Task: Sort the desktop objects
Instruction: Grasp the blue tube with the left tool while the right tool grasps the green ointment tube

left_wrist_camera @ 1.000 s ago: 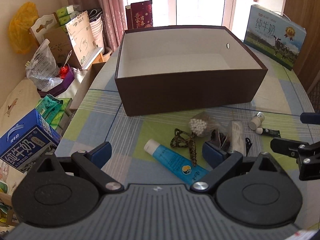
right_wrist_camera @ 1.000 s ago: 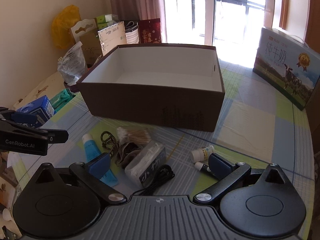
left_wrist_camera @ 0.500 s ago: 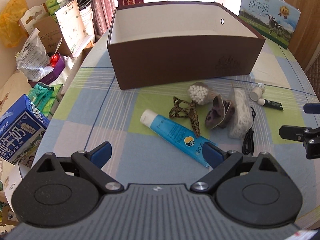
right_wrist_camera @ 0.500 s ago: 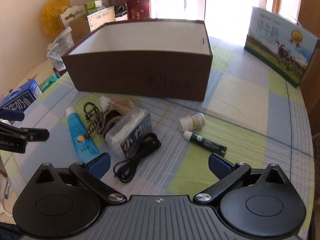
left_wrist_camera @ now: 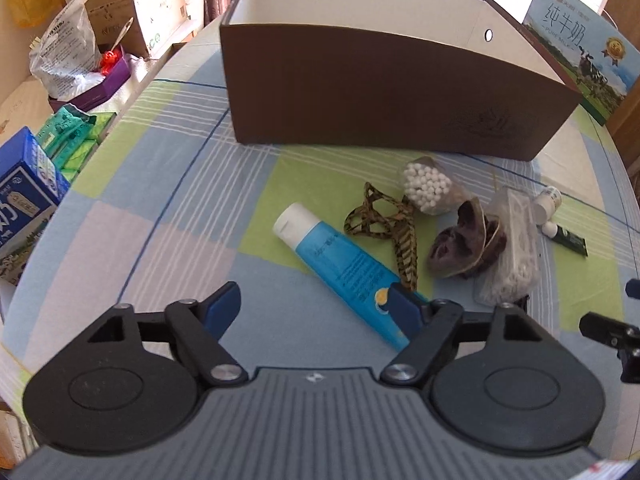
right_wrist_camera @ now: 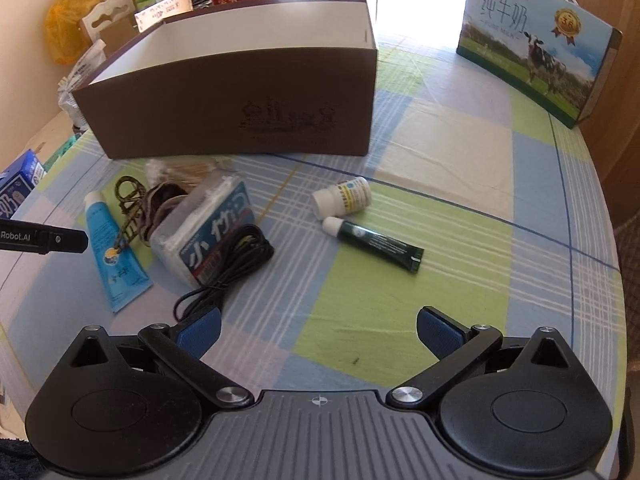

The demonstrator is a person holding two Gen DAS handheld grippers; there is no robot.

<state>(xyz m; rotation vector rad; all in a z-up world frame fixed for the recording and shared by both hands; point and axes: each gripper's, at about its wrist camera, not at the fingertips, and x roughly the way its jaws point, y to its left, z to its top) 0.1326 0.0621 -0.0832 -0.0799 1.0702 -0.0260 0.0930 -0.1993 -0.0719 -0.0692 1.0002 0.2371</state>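
Plainly, the step in hand looks like a pick of the blue squeeze tube with a white cap [left_wrist_camera: 340, 264], which lies slanted across the lower middle of the left wrist view, on the checked blue, green and white tablecloth [left_wrist_camera: 168, 216]. The left gripper [left_wrist_camera: 316, 306] has its jaws closing, with bare cloth between them so far; its right pad sits over the tube's crimped tail and no pad presses on anything. To do this well, I judge the pads should straddle the tube across its width, nearer the fuller middle than the flat tail, and keep clear of the patterned brown strap [left_wrist_camera: 384, 224] lying against it.

Largest of the containers, the big open brown cardboard box with a white lining [left_wrist_camera: 384, 92] fills the top of both views; what shows of its inside is bare, though its floor is hidden. Below it, the clear bag of white cotton balls [left_wrist_camera: 426, 188] sits at centre right. The small white pill bottle [right_wrist_camera: 342, 198] lies on its side, capped, contents unseen.

The right gripper [right_wrist_camera: 318, 328] hangs wide apart over bare cloth, gripping nothing.
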